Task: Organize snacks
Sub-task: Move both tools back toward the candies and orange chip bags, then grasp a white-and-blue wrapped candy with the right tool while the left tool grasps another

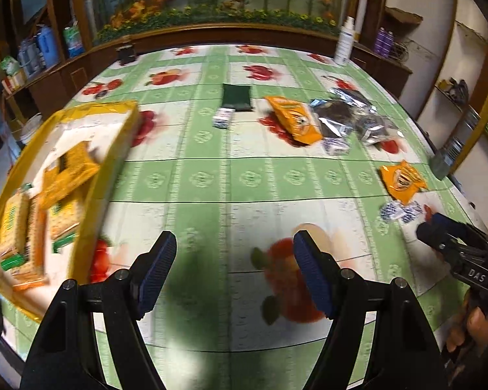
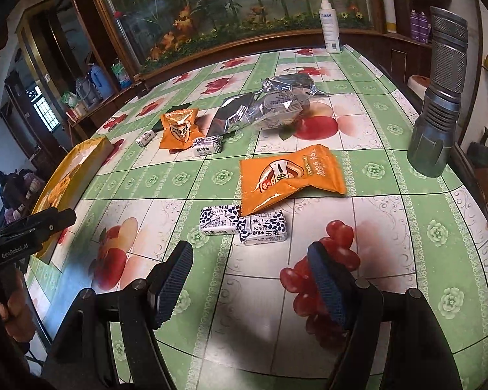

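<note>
My left gripper (image 1: 234,243) hangs open over bare tablecloth, nothing between its pads. To its left stands a yellow box (image 1: 120,136) with several cracker packs (image 1: 65,175) inside. My right gripper (image 2: 252,256) is open too, just short of two small white-and-blue wrapped candies (image 2: 244,224). Behind them lies an orange snack bag (image 2: 289,175). A second orange bag (image 2: 177,128), more small candies (image 2: 206,146) and silver foil packs (image 2: 263,107) lie farther back. A dark green pack (image 1: 237,97) sits mid-table in the left wrist view. Each gripper shows at the edge of the other's view.
A large metal flashlight (image 2: 439,97) stands upright near the table's right edge. A white spray bottle (image 2: 330,26) stands at the far edge, in front of a glass cabinet with artificial flowers. A person's hand (image 1: 471,325) holds the right gripper's handle. The green fruit-print tablecloth (image 1: 211,178) covers the table.
</note>
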A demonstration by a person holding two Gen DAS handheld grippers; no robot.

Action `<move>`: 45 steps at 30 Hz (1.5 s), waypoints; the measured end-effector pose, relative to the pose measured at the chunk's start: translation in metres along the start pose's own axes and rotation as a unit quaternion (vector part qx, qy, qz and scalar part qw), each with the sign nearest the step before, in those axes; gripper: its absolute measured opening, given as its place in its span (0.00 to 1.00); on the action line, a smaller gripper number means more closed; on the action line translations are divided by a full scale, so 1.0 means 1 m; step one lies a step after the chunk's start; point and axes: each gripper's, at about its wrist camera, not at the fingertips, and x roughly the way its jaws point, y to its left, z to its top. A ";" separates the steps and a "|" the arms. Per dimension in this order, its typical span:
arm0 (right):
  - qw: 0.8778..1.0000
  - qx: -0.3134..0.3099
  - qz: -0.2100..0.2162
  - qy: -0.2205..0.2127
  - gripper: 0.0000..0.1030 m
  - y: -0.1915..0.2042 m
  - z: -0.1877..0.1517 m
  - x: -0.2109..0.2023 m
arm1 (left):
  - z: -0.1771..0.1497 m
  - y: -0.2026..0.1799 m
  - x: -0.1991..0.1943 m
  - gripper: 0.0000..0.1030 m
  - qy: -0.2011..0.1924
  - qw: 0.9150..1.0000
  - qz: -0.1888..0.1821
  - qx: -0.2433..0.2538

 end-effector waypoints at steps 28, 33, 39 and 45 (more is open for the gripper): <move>0.998 -0.056 -0.031 0.019 0.32 -0.008 0.026 0.015 | 0.027 -0.127 0.051 0.72 0.069 0.979 -0.128 0.142; 0.999 -0.021 -0.039 -0.008 0.32 -0.030 0.023 -0.012 | 0.029 -0.144 0.066 0.71 0.083 0.981 -0.131 0.118; 0.999 0.012 -0.033 -0.012 0.32 -0.048 0.015 -0.023 | 0.022 -0.153 0.067 0.54 0.050 0.986 -0.077 0.137; 1.000 0.020 -0.016 -0.010 0.32 -0.043 0.011 -0.023 | 0.021 -0.125 0.060 0.32 0.044 0.990 -0.065 0.116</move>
